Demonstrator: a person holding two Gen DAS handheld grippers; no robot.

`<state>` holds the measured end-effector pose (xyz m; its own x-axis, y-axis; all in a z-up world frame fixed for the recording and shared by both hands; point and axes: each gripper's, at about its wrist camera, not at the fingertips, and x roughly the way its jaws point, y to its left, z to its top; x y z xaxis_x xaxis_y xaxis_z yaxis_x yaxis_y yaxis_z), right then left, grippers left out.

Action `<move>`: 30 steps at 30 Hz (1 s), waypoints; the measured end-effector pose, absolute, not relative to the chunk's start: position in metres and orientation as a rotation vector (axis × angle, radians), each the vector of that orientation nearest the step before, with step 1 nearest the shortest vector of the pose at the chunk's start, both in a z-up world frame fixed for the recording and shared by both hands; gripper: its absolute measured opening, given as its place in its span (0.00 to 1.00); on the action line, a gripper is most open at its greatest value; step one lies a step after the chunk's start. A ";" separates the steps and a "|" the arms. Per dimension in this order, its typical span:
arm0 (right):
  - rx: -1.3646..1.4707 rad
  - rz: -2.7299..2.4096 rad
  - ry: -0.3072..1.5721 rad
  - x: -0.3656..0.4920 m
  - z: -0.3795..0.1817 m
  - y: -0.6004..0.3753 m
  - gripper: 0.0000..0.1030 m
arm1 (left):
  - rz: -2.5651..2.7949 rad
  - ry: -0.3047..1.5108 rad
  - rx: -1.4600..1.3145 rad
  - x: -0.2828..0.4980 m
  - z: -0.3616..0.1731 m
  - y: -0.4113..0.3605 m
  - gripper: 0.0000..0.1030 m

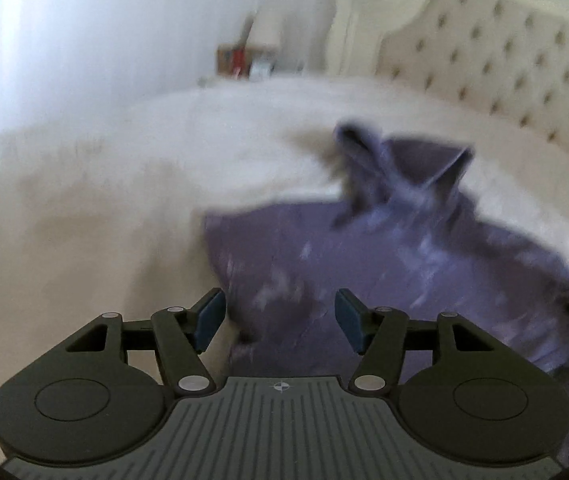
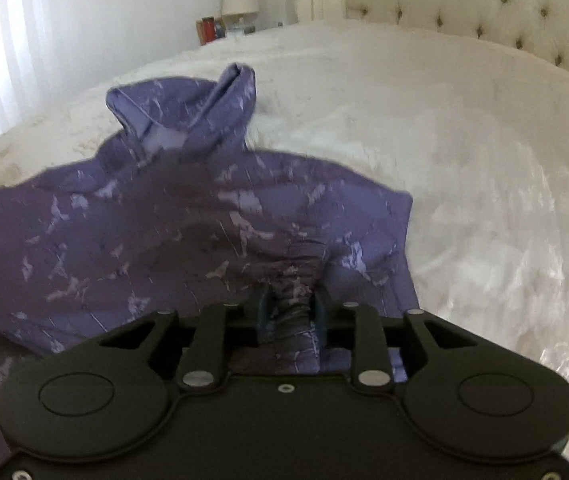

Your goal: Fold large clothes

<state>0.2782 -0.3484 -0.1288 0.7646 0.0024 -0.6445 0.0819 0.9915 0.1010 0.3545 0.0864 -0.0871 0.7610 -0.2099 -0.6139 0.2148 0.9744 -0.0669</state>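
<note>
Purple patterned garment (image 2: 172, 216), spread on the white bed (image 2: 464, 168): right hand-held gripper (image 2: 290, 312) clenched on a bunched fold, seemingly for folding over; left hand-held gripper (image 1: 280, 320) released, holding nothing.

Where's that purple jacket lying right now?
The purple jacket lies spread on the white bed, collar towards the tufted headboard; the right gripper pinches a bunched fold.
</note>
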 end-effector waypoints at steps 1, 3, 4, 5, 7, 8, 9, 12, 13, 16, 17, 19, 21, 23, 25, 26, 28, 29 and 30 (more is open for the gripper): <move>0.131 -0.041 0.698 0.276 -0.130 -0.349 0.39 | -0.217 0.700 0.007 0.360 -0.096 0.088 0.59; 0.126 -0.040 0.700 0.271 -0.129 -0.351 0.47 | -0.218 0.741 -0.056 0.366 -0.111 0.099 0.67; 0.121 -0.041 0.705 0.270 -0.128 -0.353 0.49 | -0.221 0.750 -0.089 0.368 -0.114 0.104 0.68; 0.117 -0.039 0.712 0.269 -0.125 -0.355 0.52 | -0.229 0.765 -0.114 0.369 -0.113 0.108 0.68; 0.113 -0.032 0.719 0.269 -0.116 -0.358 0.57 | -0.240 0.804 -0.110 0.370 -0.103 0.110 0.67; 0.115 -0.029 0.712 0.269 -0.110 -0.361 0.59 | -0.249 0.823 -0.112 0.370 -0.095 0.110 0.66; 0.120 -0.021 0.696 0.267 -0.102 -0.363 0.60 | -0.260 0.829 -0.128 0.370 -0.085 0.110 0.66; 0.143 0.012 0.646 0.275 -0.082 -0.370 0.66 | -0.318 0.770 -0.169 0.372 -0.051 0.106 0.67; 0.156 0.025 0.636 0.282 -0.076 -0.372 0.67 | -0.331 0.742 -0.157 0.375 -0.041 0.102 0.67; 0.199 0.048 0.615 0.312 -0.064 -0.372 0.68 | -0.349 0.667 -0.111 0.393 -0.018 0.085 0.69; 0.208 0.054 0.607 0.323 -0.062 -0.371 0.68 | -0.351 0.657 -0.095 0.401 -0.013 0.077 0.69; 0.220 0.054 0.590 0.346 -0.061 -0.368 0.68 | -0.353 0.640 -0.083 0.420 -0.010 0.061 0.69; 0.235 0.055 0.583 0.368 -0.061 -0.365 0.68 | -0.357 0.632 -0.095 0.438 -0.013 0.047 0.69; 0.242 0.062 0.580 0.392 -0.061 -0.359 0.68 | -0.365 0.626 -0.095 0.455 -0.017 0.034 0.69; 0.229 0.067 0.576 0.413 -0.061 -0.353 0.68 | -0.363 0.615 -0.057 0.471 -0.024 0.017 0.69; 0.216 0.068 0.576 0.423 -0.063 -0.348 0.68 | -0.365 0.610 -0.040 0.475 -0.026 0.011 0.69; 0.187 0.081 0.582 0.440 -0.067 -0.339 0.68 | -0.374 0.613 -0.016 0.488 -0.036 -0.004 0.69; 0.171 0.087 0.586 0.447 -0.070 -0.334 0.68 | -0.377 0.622 -0.006 0.494 -0.039 -0.009 0.69; 0.158 0.091 0.594 0.454 -0.073 -0.330 0.68 | -0.379 0.630 0.001 0.499 -0.044 -0.015 0.69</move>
